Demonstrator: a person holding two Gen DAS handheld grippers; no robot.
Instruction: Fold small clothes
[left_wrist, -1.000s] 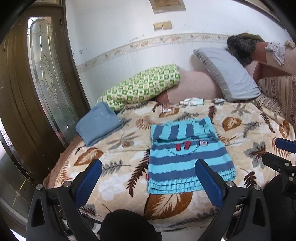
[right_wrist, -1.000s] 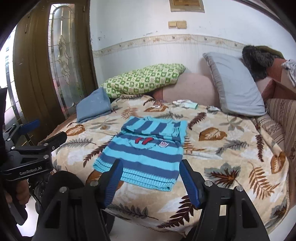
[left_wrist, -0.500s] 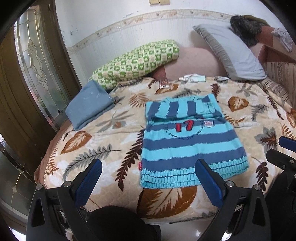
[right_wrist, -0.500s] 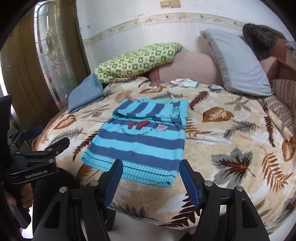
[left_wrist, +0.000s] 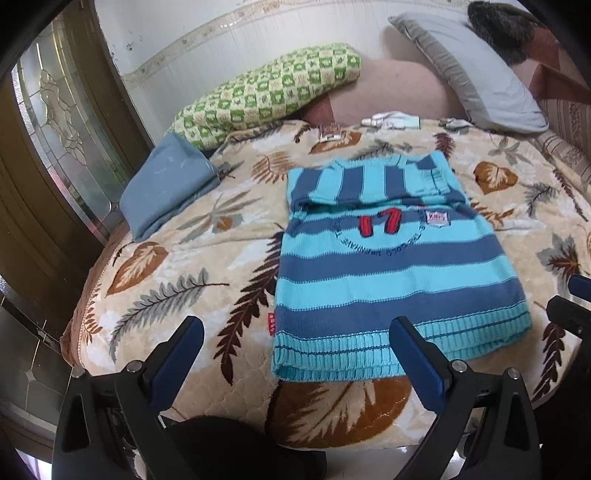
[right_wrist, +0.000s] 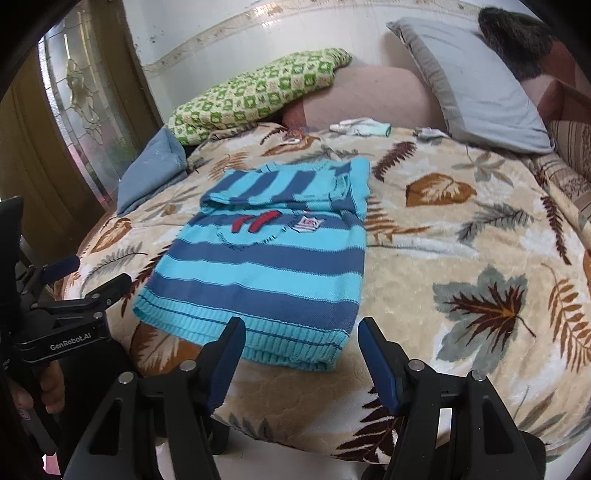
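Leaf-print bedspread (left_wrist: 155, 295) carries striped sweater (left_wrist: 388, 266), sleeves folded over. Left gripper (left_wrist: 295, 354) and right gripper (right_wrist: 301, 347) near hem, both agape, empty. Risk: pinching bedspread along with hem.

The striped sweater (left_wrist: 391, 266) bears a red "17" on its chest, ringed by stitched lettering too small to read. The left gripper (right_wrist: 74, 291), seen from the right wrist, carries "GenRobot.AI" in white.

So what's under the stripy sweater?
The striped sweater lies flat on the leaf-print blanket, sleeves folded across its top. Whatever the blanket shows beneath it is covered, so that part cannot be seen.
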